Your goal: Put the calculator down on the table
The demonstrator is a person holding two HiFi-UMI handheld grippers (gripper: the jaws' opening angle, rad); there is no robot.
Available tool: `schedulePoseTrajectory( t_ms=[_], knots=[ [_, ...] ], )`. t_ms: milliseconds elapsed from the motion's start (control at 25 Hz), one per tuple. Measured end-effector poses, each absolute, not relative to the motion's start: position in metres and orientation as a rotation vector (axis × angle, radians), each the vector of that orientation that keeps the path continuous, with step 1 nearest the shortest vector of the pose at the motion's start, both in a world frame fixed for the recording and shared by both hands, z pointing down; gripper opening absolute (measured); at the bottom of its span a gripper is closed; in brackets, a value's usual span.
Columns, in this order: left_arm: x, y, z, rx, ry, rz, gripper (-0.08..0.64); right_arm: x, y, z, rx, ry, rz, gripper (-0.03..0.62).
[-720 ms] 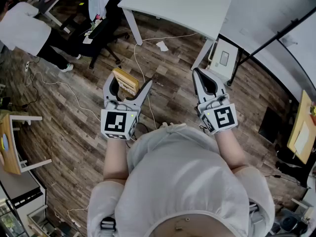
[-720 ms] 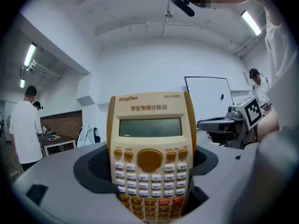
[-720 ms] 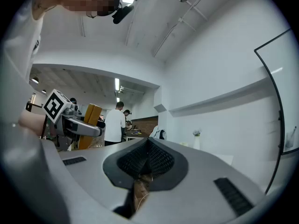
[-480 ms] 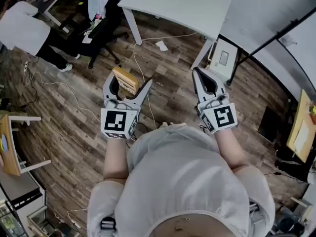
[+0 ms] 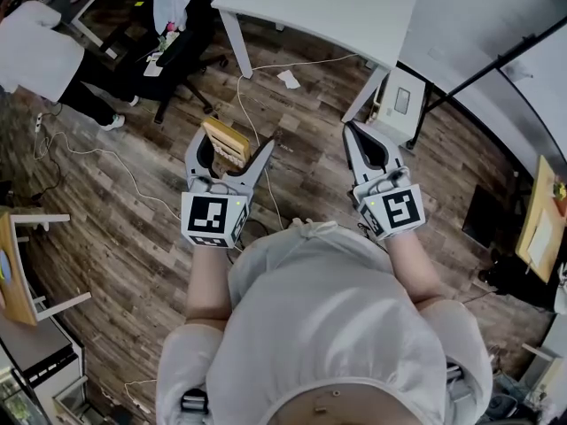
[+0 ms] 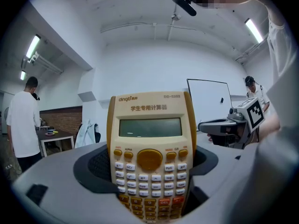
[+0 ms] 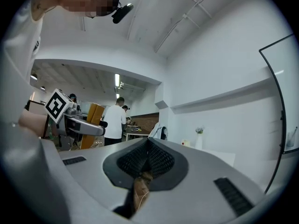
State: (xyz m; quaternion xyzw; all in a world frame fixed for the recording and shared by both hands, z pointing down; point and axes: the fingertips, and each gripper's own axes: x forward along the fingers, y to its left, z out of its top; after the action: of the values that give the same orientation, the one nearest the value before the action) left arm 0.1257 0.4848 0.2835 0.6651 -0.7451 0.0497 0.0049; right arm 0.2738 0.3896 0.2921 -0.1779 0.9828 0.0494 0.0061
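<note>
A beige calculator (image 5: 226,142) with orange edges stands upright between the jaws of my left gripper (image 5: 232,142), which is shut on its sides and held level above the wooden floor. In the left gripper view the calculator (image 6: 149,143) faces the camera, display on top and keys below. My right gripper (image 5: 353,131) hovers to the right at the same height, jaws shut with nothing in them. In the right gripper view its black pads (image 7: 148,158) meet. The white table (image 5: 328,7) stands ahead, beyond both grippers.
Cables (image 5: 252,104) run across the wood floor. A black office chair (image 5: 177,56) and a standing person (image 5: 40,51) are at the upper left. A white box (image 5: 399,104) leans by the table leg. A wooden stool (image 5: 18,273) stands at the left.
</note>
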Motion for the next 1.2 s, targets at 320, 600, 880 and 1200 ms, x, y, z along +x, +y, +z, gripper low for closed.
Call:
schedulePoseTrajectory(
  t_ms=[320, 600, 880, 1200],
  knots=[
    [0.097, 0.486, 0.305, 2.028, -2.311, 0.161, 0.419, 0.245, 0.381, 0.315, -0.57, 3.121, 0.081, 0.004],
    [0.063, 0.453, 0.316, 1.962, -2.343, 0.188, 0.419, 0.199, 0.337, 0.323, -0.483, 3.136, 0.079, 0.005],
    [0.022, 0.369, 0.309, 1.927, -2.377, 0.206, 0.419, 0.142, 0.251, 0.309, -0.377, 3.13, 0.129, 0.005],
    [-0.019, 0.23, 0.301, 1.915, -2.382, 0.212, 0.419, 0.096, 0.122, 0.307, -0.288, 3.171, 0.135, 0.005]
  ],
)
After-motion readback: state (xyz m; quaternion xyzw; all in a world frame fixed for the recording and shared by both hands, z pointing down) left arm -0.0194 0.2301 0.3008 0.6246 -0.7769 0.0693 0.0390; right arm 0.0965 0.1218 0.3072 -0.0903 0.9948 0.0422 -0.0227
